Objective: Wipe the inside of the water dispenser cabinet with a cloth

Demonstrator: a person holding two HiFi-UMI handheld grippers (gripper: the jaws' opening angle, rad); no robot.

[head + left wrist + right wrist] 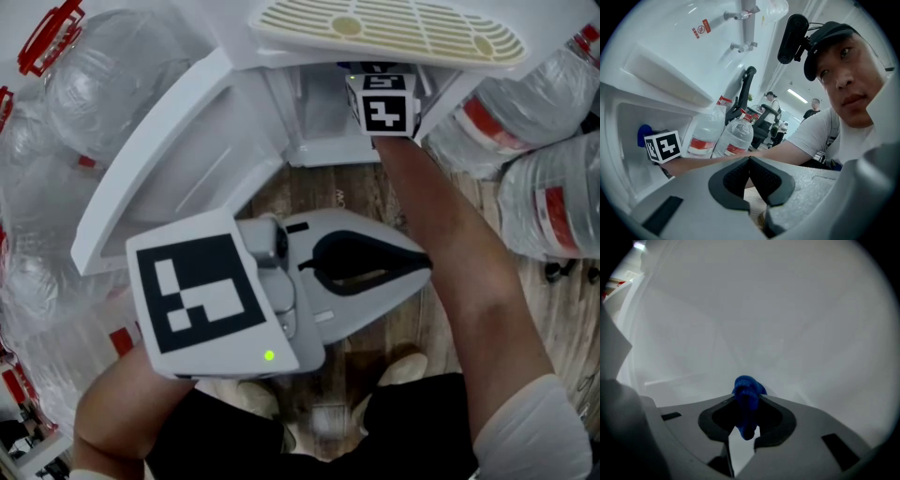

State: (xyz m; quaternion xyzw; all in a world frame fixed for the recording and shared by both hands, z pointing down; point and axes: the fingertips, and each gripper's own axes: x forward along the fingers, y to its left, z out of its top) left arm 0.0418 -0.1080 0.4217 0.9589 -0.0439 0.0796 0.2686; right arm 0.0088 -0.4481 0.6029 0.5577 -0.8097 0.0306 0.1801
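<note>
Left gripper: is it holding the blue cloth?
No, the left gripper has its jaws closed together with nothing between them; the blue cloth is pinched in the right gripper.

Cloth partly hidden between fingers

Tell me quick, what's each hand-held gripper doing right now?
Left hand-held gripper: shut, nothing between its jaws.
Right hand-held gripper: shut on the blue cloth.
</note>
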